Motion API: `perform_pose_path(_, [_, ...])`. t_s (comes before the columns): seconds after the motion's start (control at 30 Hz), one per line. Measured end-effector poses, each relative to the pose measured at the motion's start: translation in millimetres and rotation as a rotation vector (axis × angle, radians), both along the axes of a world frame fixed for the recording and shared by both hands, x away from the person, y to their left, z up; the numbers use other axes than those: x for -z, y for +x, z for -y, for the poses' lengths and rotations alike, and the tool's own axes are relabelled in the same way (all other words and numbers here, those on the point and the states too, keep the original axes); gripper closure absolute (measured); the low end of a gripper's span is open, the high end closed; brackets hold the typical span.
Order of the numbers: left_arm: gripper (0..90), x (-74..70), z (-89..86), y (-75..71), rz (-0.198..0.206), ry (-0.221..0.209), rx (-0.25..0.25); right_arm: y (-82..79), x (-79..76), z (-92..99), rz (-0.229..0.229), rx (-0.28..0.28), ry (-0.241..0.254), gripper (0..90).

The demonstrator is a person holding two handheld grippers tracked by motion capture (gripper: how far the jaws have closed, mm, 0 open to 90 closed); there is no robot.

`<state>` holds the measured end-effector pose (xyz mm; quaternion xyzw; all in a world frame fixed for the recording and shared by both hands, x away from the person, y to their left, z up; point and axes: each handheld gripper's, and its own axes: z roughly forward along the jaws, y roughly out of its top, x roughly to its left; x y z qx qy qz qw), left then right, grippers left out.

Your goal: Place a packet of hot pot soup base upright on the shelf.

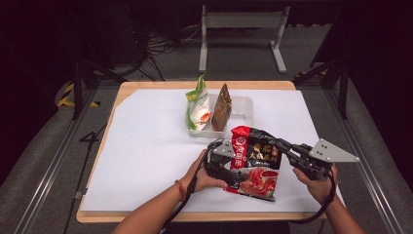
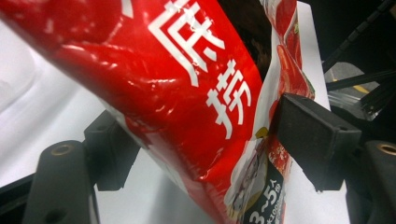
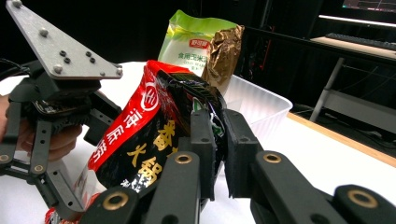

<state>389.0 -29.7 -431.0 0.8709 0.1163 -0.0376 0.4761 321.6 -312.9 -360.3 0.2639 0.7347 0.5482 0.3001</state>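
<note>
The red-and-black hotpot seasoning pouch (image 1: 254,163) is lifted off the white-covered counter (image 1: 146,161) at its near edge, held between the two tools, and the way it is held suggests a handover or a re-grip rather than simple carrying. The right tool (image 1: 282,146) is clamped on the pouch's black upper edge; in the right gripper view its two black jaws stand pinched together with the crinkled foil between them (image 3: 205,116), so this hand seems to be bearing the weight and keeping the pouch upright and facing the person. The left tool (image 1: 229,163) comes in on the red side of the pouch; in the left gripper view the pouch (image 2: 196,102) slants across between the two jaws, and they stand spread apart, with a gap at the left jaw, so I would call that tool open and only straddling the pouch, not squeezing it yet. My guess is that the left tool is lining up a better hold on the side of the pouch. Farther back on the counter, a clear plastic bin (image 1: 243,109) already holds a green-and-white bag (image 1: 198,107) and a brown foil packet (image 1: 222,109), both standing on end, which leaves room at the bin's right side where this pouch would likely go.
</note>
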Motion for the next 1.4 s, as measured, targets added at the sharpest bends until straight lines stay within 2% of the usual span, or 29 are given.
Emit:
perform_pose_path(0.17, [20.2,0.3,-1.9,-0.8,0.016,0.01,-0.012,-0.6,-0.7,-0.1,-0.005,0.004,0.004,84.4])
perform_pose_path(0.27, [18.6,0.8,-10.6,-2.3,0.019,0.027,-0.023,-1.0,-2.1,-0.8,-0.006,0.007,-0.004,84.7])
perform_pose_path(0.37, [16.3,0.7,-27.6,-7.7,0.022,0.05,-0.034,-2.1,-5.1,-3.0,-0.001,0.007,-0.004,85.2])
perform_pose_path(0.4, [16.1,0.7,-27.6,-7.7,0.022,0.05,-0.034,-3.4,-7.1,-4.6,0.005,0.006,-0.006,85.5])
perform_pose_path(0.43, [15.6,1.2,-43.0,-11.7,0.023,0.058,-0.041,-4.7,-8.9,-6.4,0.013,0.005,-0.013,85.7])
perform_pose_path(0.5, [15.6,2.4,-58.5,-15.8,0.026,0.067,-0.061,-6.2,-12.7,-9.3,0.026,0.002,-0.026,85.9])
perform_pose_path(0.6, [15.4,4.3,-87.5,-23.3,0.039,0.072,-0.109,-7.4,-15.7,-12.7,0.028,0.01,-0.037,86.1])
perform_pose_path(0.63, [14.9,4.3,-87.5,-23.3,0.039,0.072,-0.109,-7.4,-15.7,-12.7,0.028,0.01,-0.037,86.1])
perform_pose_path(0.67, [14.9,4.4,-97.8,-25.5,0.036,0.066,-0.127,-7.6,-16.8,-13.6,0.03,0.009,-0.047,86.2])
perform_pose_path(0.77, [14.1,1.7,-120.1,-34.1,0.089,0.079,-0.177,-8.5,-21.9,-16.5,0.045,0.015,-0.059,86.4])
perform_pose_path(0.9, [13.8,-0.3,-144.4,-44.7,0.125,0.091,-0.236,-6.0,-30.4,-23.2,0.068,0.02,-0.079,86.6])
perform_pose_path(1.03, [13.6,2.7,-164.7,-53.3,0.177,0.12,-0.3,-4.2,-34.9,-29.1,0.078,0.023,-0.089,86.6])
perform_pose_path(1.1, [13.3,5.6,-174.3,-55.8,0.178,0.118,-0.331,-2.3,-37.0,-32.0,0.086,0.028,-0.09,86.7])
perform_pose_path(1.2, [12.8,6.7,-186.2,-59.5,0.225,0.157,-0.39,0.9,-39.6,-37.4,0.096,0.045,-0.104,86.7])
perform_pose_path(1.4, [12.7,12.4,-211.5,-65.8,0.197,0.144,-0.448,5.9,-45.9,-39.5,0.107,0.071,-0.096,86.8])
